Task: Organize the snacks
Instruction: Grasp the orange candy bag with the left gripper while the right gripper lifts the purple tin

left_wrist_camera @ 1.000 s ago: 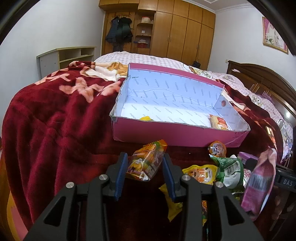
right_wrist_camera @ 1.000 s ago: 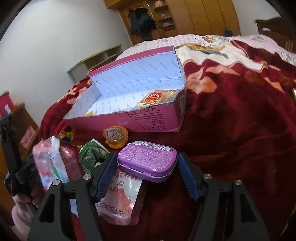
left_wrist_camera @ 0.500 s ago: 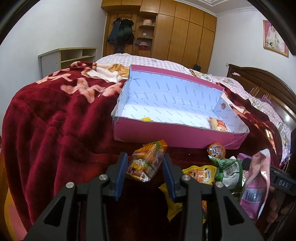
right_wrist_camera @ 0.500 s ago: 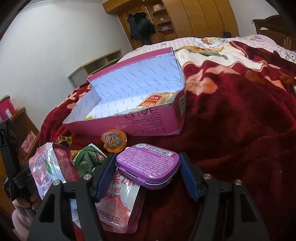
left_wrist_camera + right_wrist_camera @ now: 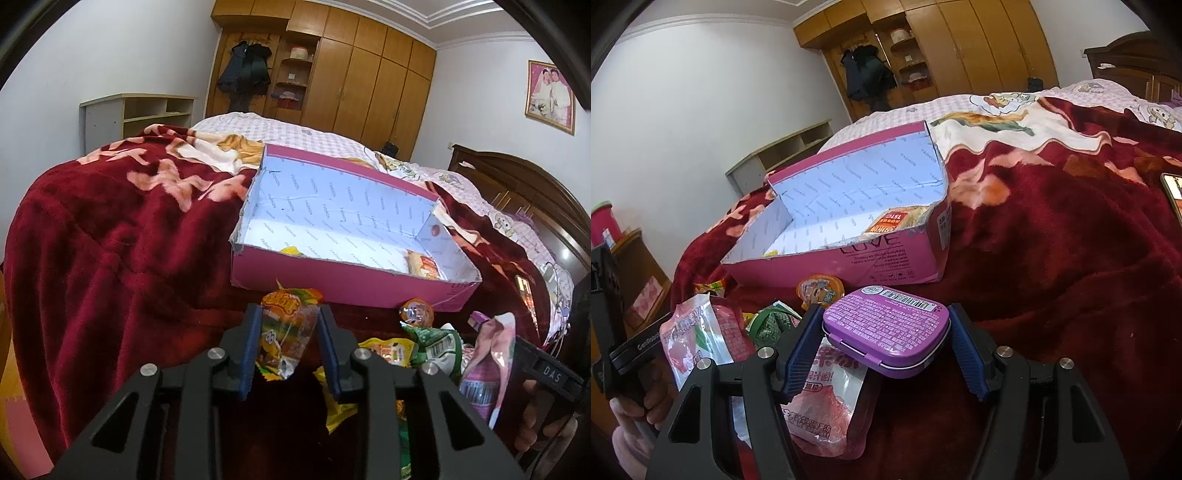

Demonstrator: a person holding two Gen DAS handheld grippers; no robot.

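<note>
Between the blue pads of the left gripper [image 5: 288, 345], in the lower middle of the left wrist view, stands an orange and green snack packet [image 5: 286, 332]; the jaws have just been closing and both pads now press on its sides. Its long axis runs up the frame, with the crimped top pointing toward the pink box [image 5: 343, 284] just behind it. To the right lie a yellow packet [image 5: 388, 350], a green packet [image 5: 432, 341], a round jelly cup [image 5: 415, 312] and a pink pouch [image 5: 487, 365]. In the right wrist view the right gripper [image 5: 886, 349] is spread around a purple tin [image 5: 886, 330]; whether the pads touch it I cannot tell. The tin lies flat, its long axis across the frame, partly on a red and white pouch [image 5: 827, 402]. The pink box stands behind it in the middle, on the red blanket [image 5: 1071, 266], and already holds an orange noodle packet [image 5: 897, 221] at its right end.
</note>
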